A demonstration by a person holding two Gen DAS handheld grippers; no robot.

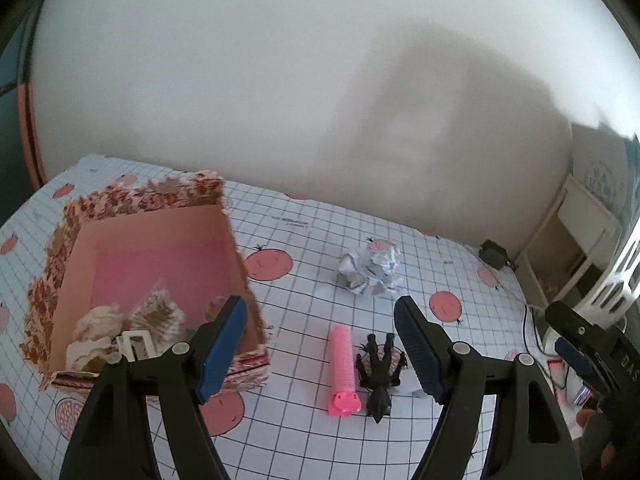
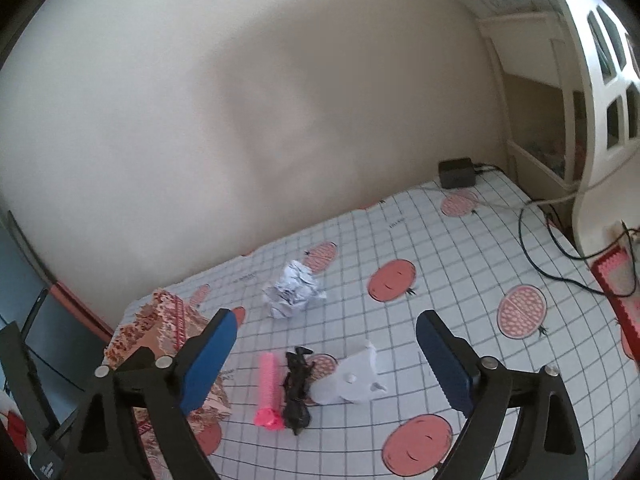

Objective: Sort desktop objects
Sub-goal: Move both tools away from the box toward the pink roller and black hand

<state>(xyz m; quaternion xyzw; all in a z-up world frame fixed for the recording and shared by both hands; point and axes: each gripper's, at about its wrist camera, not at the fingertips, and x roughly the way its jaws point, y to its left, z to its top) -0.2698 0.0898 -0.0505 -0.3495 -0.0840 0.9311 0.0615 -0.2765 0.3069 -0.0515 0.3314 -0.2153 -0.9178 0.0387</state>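
2 grippers hang over a table [image 1: 400,232] covered with a white grid cloth printed with peach-coloured fruit. The left gripper [image 1: 320,344] stands wide with nothing between its blue pads, and the right gripper [image 2: 324,356] is wide too, also empty. A floral box [image 1: 148,264] sits at the far left, holding crumpled scraps and a white clip at its near end. Right of the box, a pink ribbed roller [image 1: 343,372] lies beside a black toy figure [image 1: 378,376], the 2 nearly touching. A white paper scrap [image 2: 356,376] lies just right of the figure. A crumpled paper ball [image 1: 370,270] rests farther back, apart from them. A black adapter [image 2: 456,172] sits at the far right by the wall.
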